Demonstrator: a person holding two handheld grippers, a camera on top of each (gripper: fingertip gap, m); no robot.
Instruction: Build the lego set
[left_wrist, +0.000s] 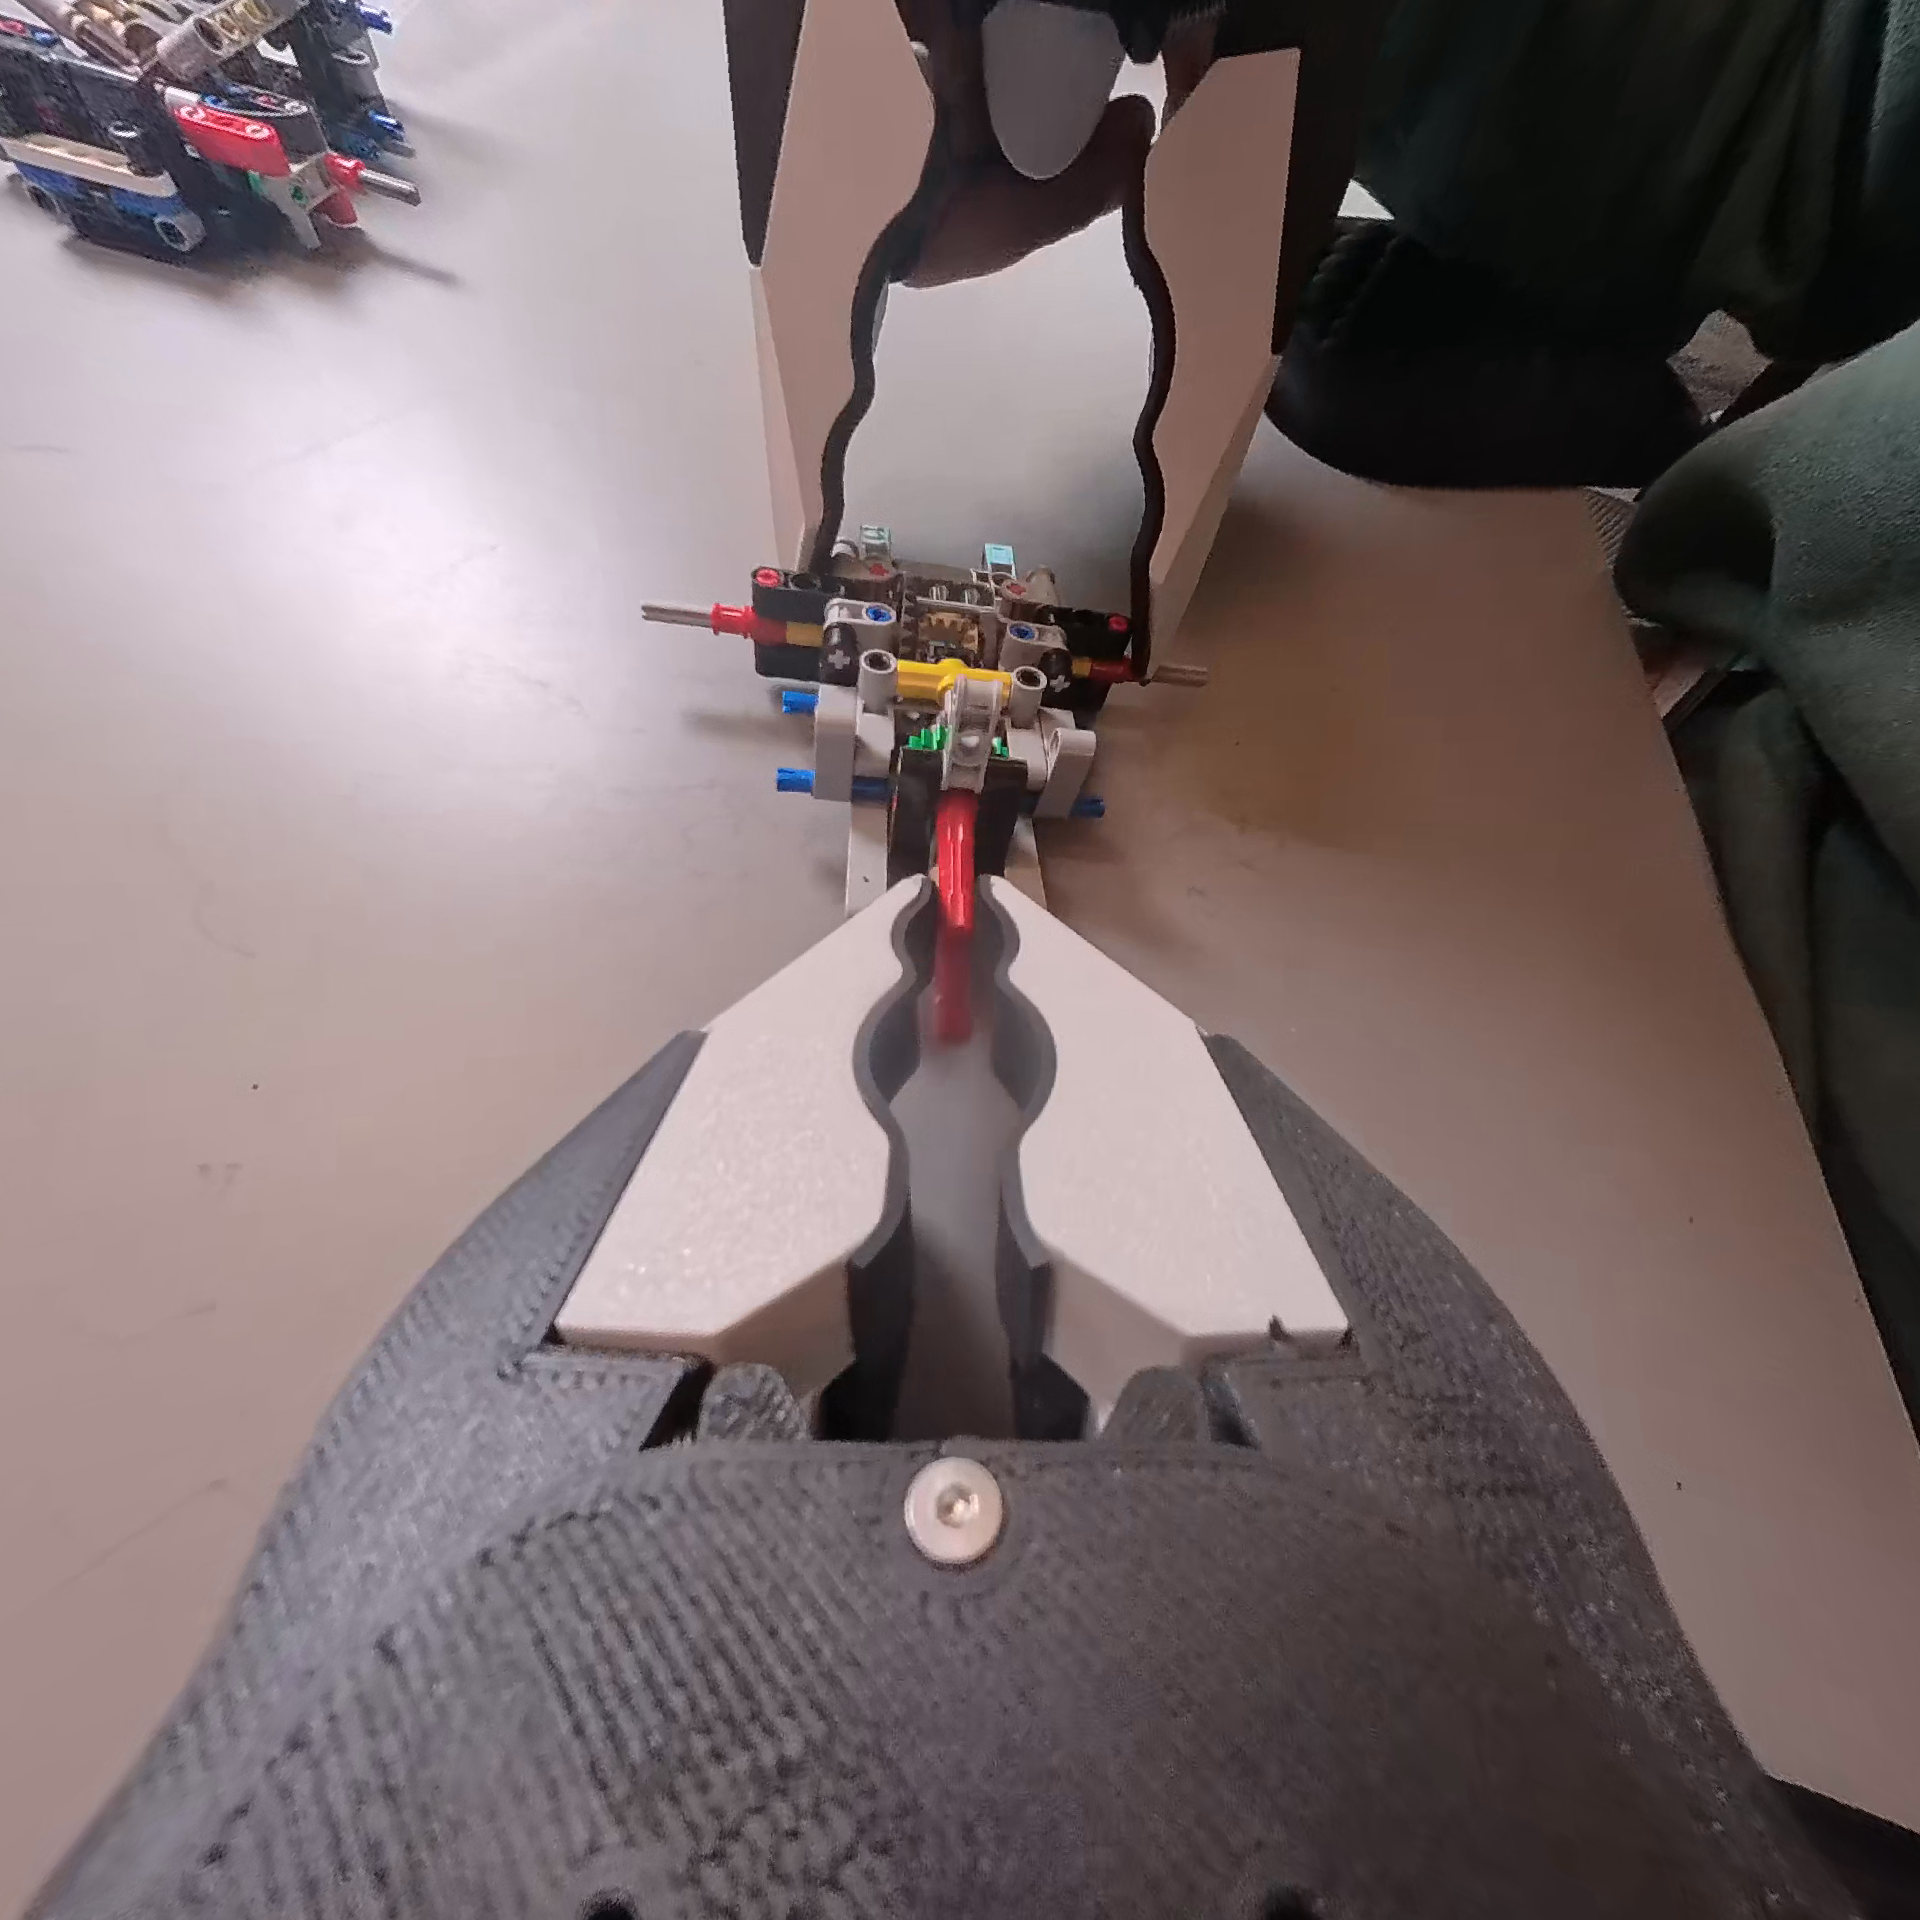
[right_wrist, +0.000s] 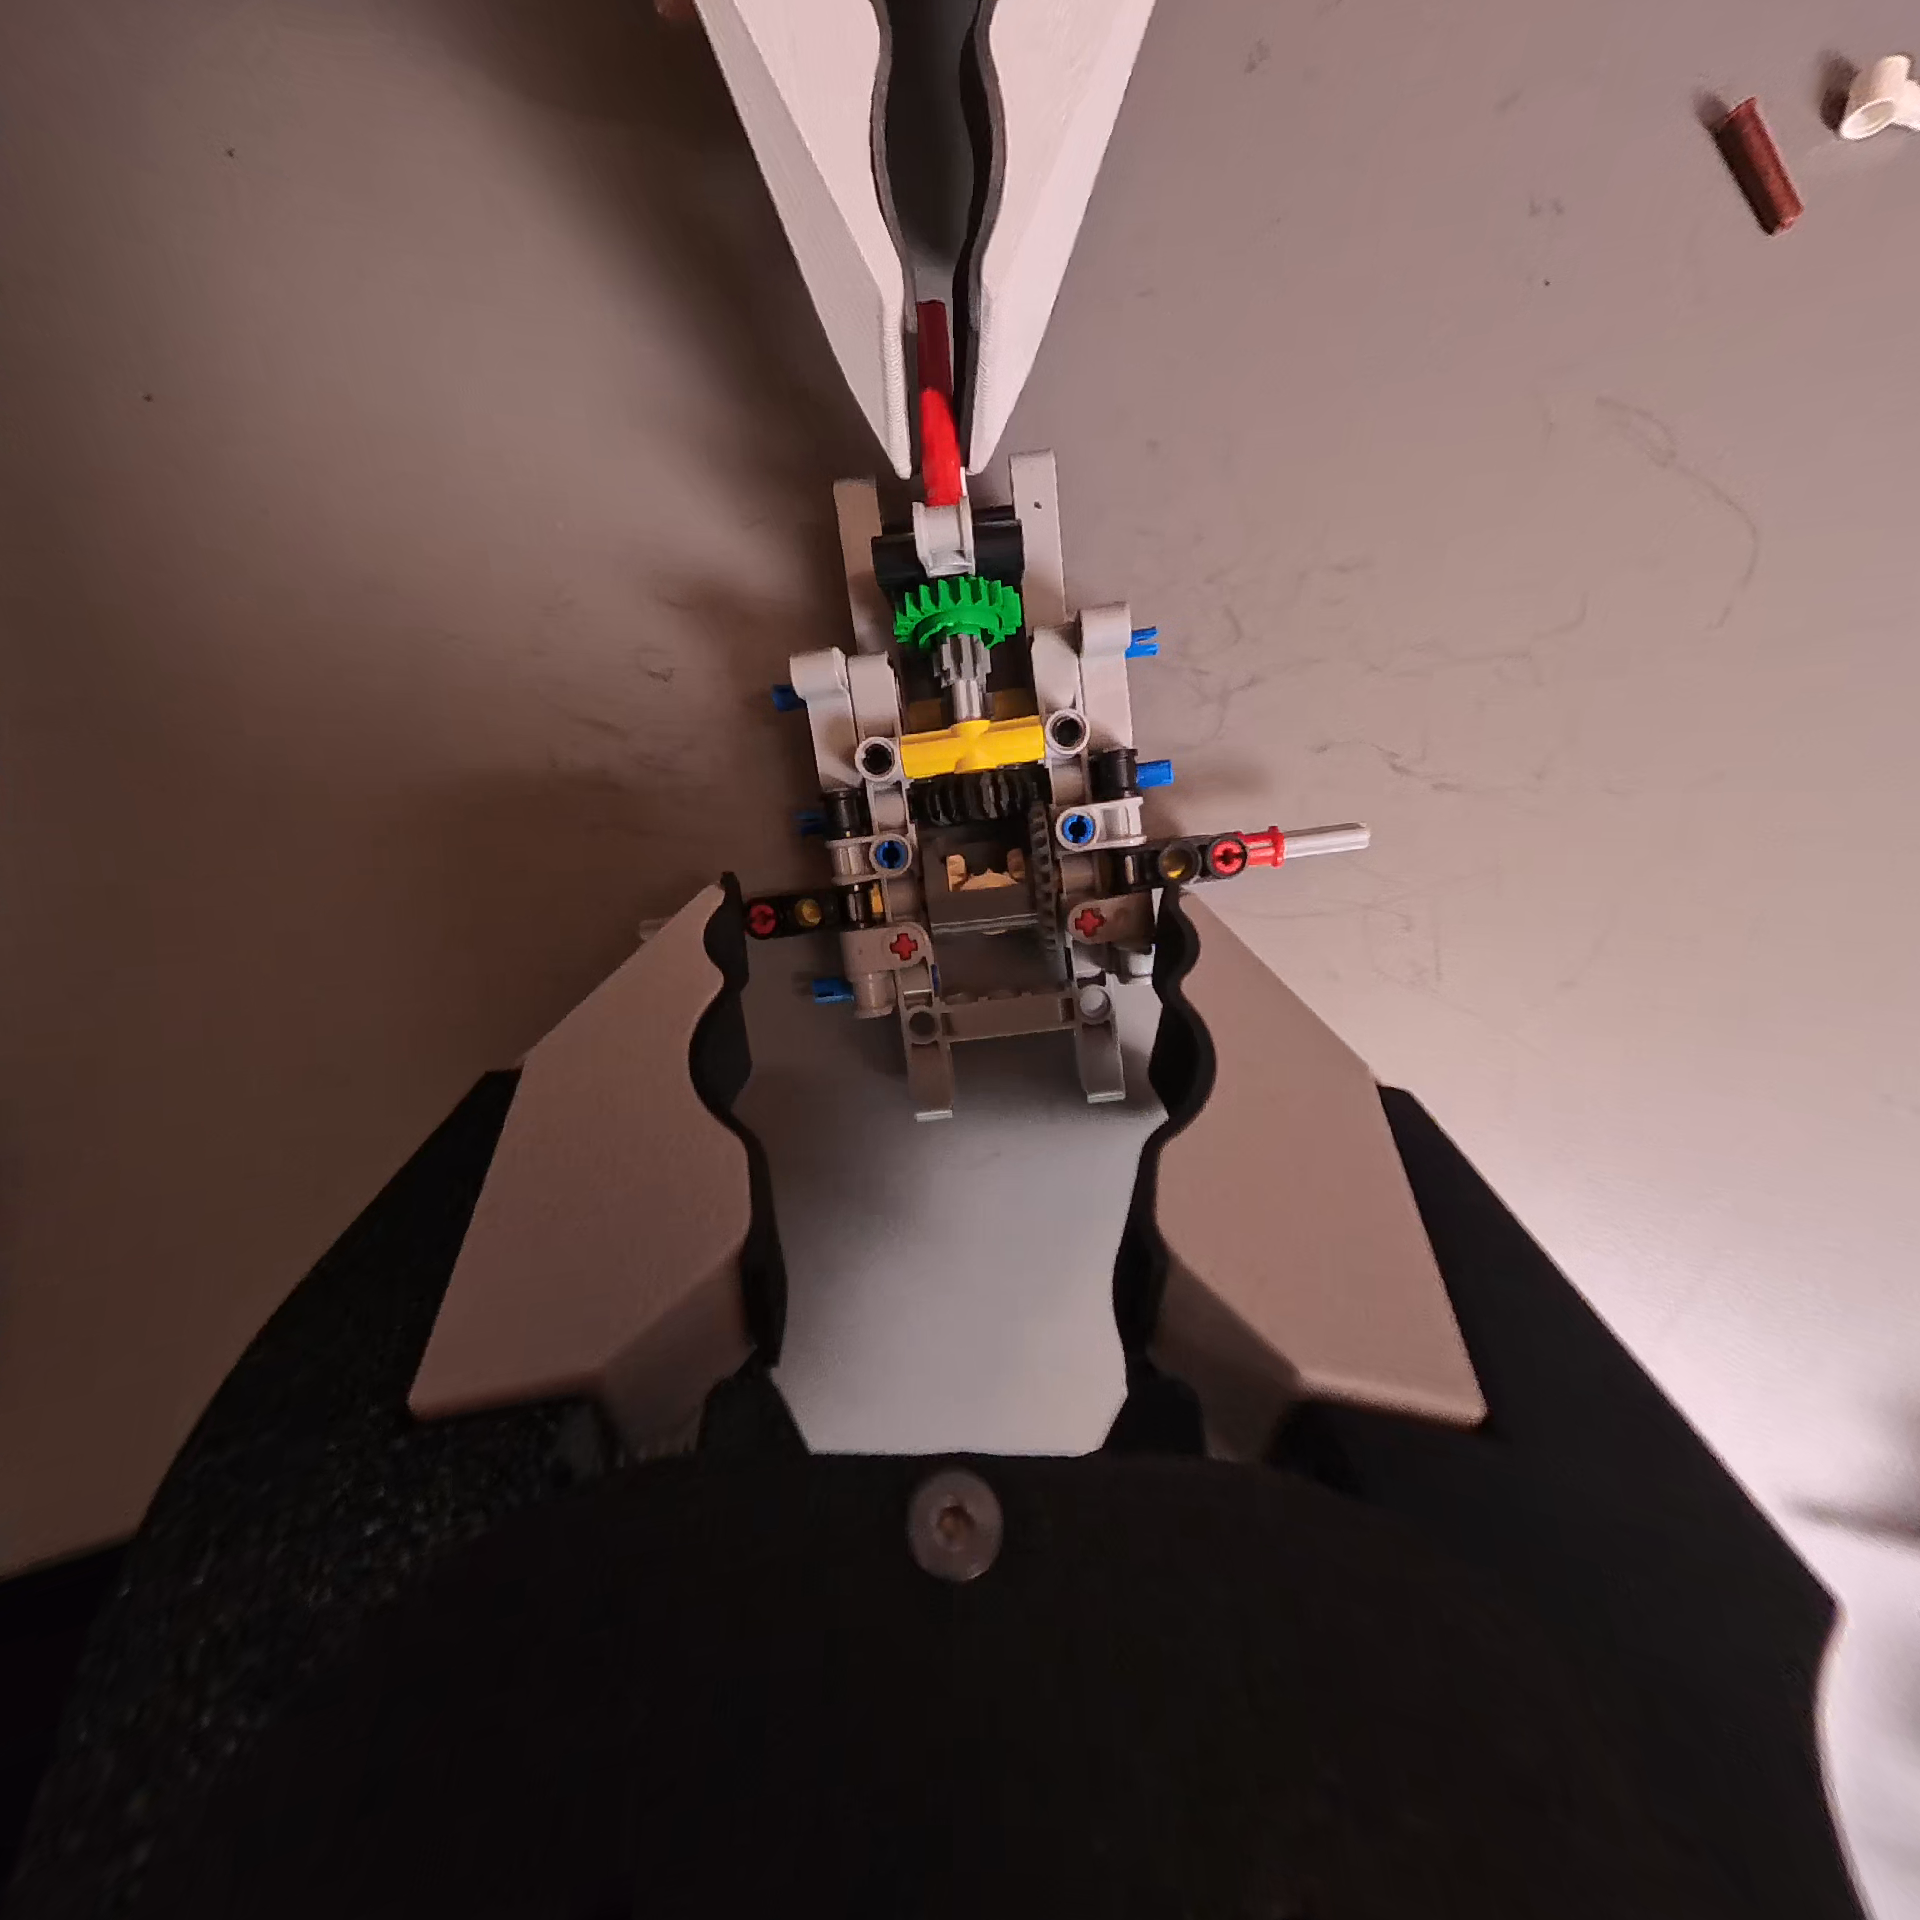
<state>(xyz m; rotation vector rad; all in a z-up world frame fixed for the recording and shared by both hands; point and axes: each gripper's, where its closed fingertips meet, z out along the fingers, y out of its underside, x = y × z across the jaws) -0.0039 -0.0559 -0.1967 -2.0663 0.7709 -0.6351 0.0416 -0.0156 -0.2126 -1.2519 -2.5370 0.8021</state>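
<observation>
Left wrist view: left tool (left_wrist: 958, 883) clenched on red rod (left_wrist: 954, 914), lengthwise ahead into brick model (left_wrist: 935, 665); right tool (right_wrist: 945, 914) released, straddling model.

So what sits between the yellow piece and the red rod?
A green gear and a grey connector, between the yellow piece and red rod; clearest in the right wrist view.

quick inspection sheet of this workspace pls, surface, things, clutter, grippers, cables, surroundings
surface: pale grey scuffed tabletop.
things: small grey toy-brick gear assembly with green gear; red plastic axle sticks out of its end.
clutter: brown tube piece, white connector piece, second multicoloured brick build.
grippers: left gripper shut on the axle; right gripper open, straddling the assembly.
cables: nothing seen.
surroundings: dark green fabric.
</observation>
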